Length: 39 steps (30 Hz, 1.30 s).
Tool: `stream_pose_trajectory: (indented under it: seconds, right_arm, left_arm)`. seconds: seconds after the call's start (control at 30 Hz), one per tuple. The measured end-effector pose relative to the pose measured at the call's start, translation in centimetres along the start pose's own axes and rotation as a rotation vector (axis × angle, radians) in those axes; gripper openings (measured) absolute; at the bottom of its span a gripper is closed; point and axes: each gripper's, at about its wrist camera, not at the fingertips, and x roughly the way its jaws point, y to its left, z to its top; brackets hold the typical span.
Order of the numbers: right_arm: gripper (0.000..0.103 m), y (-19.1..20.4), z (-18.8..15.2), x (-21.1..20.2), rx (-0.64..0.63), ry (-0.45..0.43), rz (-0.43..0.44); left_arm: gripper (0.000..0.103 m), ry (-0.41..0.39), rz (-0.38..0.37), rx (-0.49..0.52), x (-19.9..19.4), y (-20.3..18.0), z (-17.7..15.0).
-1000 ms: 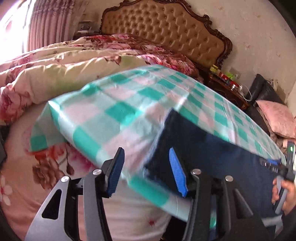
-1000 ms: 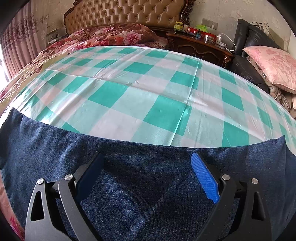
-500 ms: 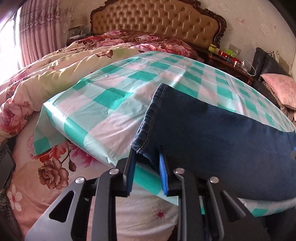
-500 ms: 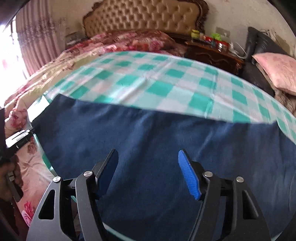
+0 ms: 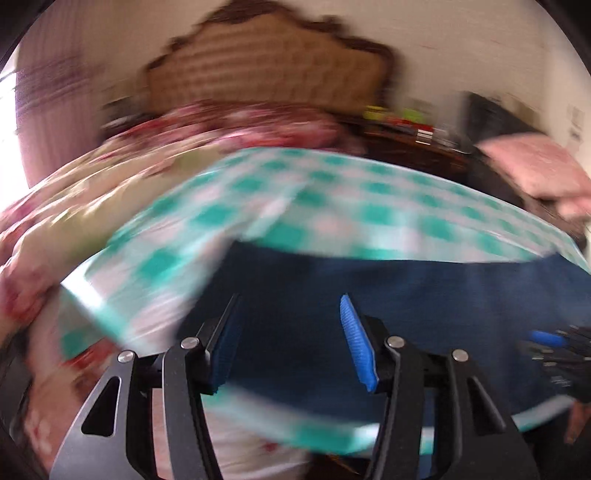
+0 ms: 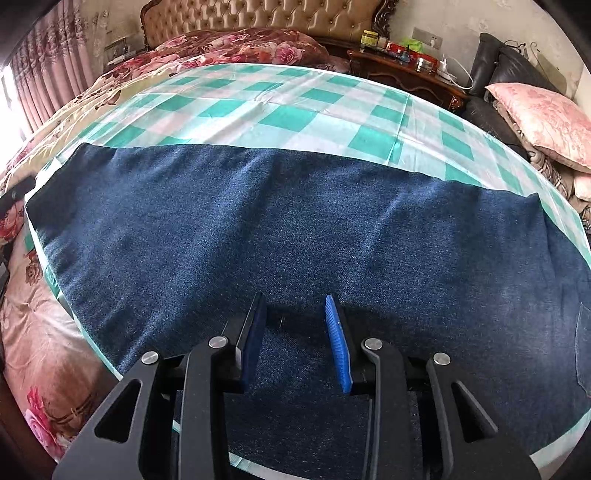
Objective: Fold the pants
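Dark blue jeans (image 6: 295,221) lie flat and lengthwise on a green-and-white checked cloth (image 6: 280,110) over a table. My right gripper (image 6: 293,306) hovers low over the middle of the denim near its front edge. Its jaws are closing, a narrow gap remains, and no fold is pinched between the pads. The left wrist view is blurred by motion. There the left gripper (image 5: 290,306) is over the left part of the jeans (image 5: 406,295). Its jaws are opening with nothing held between them. The right gripper (image 5: 554,343) and a hand show at that view's right edge.
A bed with a floral quilt (image 6: 55,350) borders the table on the left, under a tufted headboard (image 6: 258,14). A wooden nightstand (image 6: 406,70) with bottles stands behind. A pink pillow (image 6: 543,118) lies on a dark sofa at right.
Half a second ago the left gripper was pinching the jeans' left hem; it has let go, spread its jaws and swung right over the denim. The right gripper's jaws have narrowed steadily.
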Motion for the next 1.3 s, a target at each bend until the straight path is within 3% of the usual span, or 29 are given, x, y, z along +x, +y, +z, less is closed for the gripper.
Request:
stream_pose_trajectory:
  seconds: [0.13, 0.2, 0.3, 0.37, 0.4, 0.53, 0.63, 0.73, 0.87, 1.07, 1.2, 1.3]
  right_arm:
    - [0.032, 0.1, 0.0, -0.1, 0.0, -0.002, -0.008]
    - [0.032, 0.1, -0.1, -0.1, -0.001, -0.002, -0.011]
    - [0.032, 0.3, -0.1, -0.1, -0.005, -0.005, -0.02]
    - [0.032, 0.3, -0.1, -0.1, -0.009, -0.007, -0.022]
    - [0.032, 0.2, -0.1, -0.1, -0.008, -0.007, -0.02]
    - [0.032, 0.3, -0.2, -0.1, -0.014, -0.013, -0.019]
    - [0.033, 0.3, -0.2, -0.1, -0.015, -0.014, -0.021]
    - [0.034, 0.2, -0.3, -0.1, -0.013, -0.018, -0.013]
    - [0.038, 0.0, -0.3, -0.2, -0.005, -0.02, -0.012]
    - [0.042, 0.1, -0.1, -0.5, -0.015, -0.028, -0.046]
    - [0.042, -0.8, 0.4, -2.3, -0.004, -0.094, -0.093]
    - [0.042, -2.3, 0.5, -2.3, 0.032, -0.067, -0.09]
  left_arm:
    - [0.052, 0.063, -0.153, 0.146, 3.4, -7.6, 2.1]
    - [0.038, 0.119, -0.227, 0.204, 6.0, -10.8, 2.6]
    - [0.033, 0.213, -0.272, 0.211, 9.5, -13.2, 2.9]
    - [0.033, 0.253, -0.238, 0.222, 11.1, -13.7, 2.7]
    - [0.033, 0.267, -0.185, 0.222, 12.0, -13.3, 2.6]
    - [0.021, 0.26, -0.19, 0.18, 12.2, -11.1, 2.7]
    - [0.031, 0.242, -0.034, 0.174, 11.6, -8.5, 2.9]
    - [0.034, 0.158, 0.02, -0.012, 7.8, -2.4, 3.1]
    - [0.04, 0.033, 0.165, -0.211, 0.5, 6.7, 0.6]
    - [0.038, 0.079, 0.106, -0.293, -1.4, 12.3, -3.5]
    - [0.038, 0.094, 0.059, -0.266, -0.1, 11.4, -4.0]
    - [0.038, 0.121, 0.078, -0.238, 1.8, 10.8, -4.0]
